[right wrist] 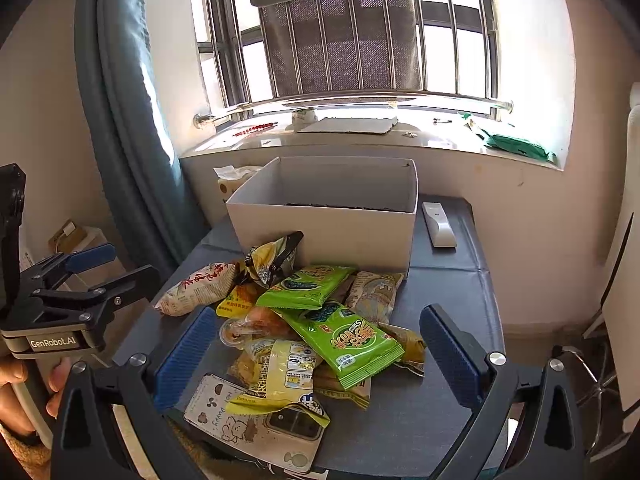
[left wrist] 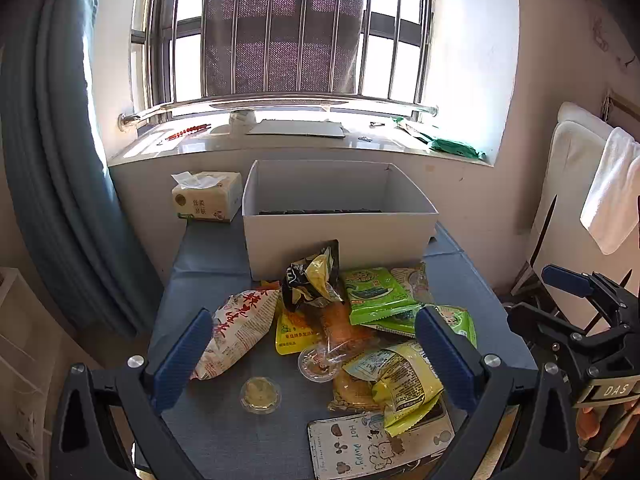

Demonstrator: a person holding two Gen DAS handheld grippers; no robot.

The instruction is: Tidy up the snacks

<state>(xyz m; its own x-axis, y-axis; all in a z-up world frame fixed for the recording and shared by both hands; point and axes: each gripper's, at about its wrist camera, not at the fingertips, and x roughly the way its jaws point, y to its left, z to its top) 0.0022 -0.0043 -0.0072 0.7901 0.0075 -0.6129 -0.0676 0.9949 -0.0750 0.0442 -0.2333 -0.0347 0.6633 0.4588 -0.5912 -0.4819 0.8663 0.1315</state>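
- Both tools are seen with jaws spread wide and nothing between them: the left gripper (left wrist: 314, 354) and the right gripper (right wrist: 316, 354) are held above the near edge of the blue-covered table (left wrist: 216, 440).
- A loose heap of crinkly plastic snack packets (right wrist: 312, 320) lies on that table, just in front of the open white cardboard box (right wrist: 360, 236), which is judged to be the destination.
- The bright green flat seaweed packets (right wrist: 344, 340) rest on top of the heap; they are judged light, thin and slippery, best pinched across a sealed edge.
- The white-and-red puffed bag (left wrist: 236, 328) at the heap's left is judged air-filled and soft; a gentle pinch near its end seam is advised, as its contents could be crushed.
- The small clear round plastic cup with a yellow cake (left wrist: 260, 394) stands apart from the heap; it is judged stiff but fragile, to be taken across its rim.
- A phone in a white cartoon-printed case (right wrist: 256, 420) lies partly under a yellow packet (right wrist: 288, 376) and is best left alone.
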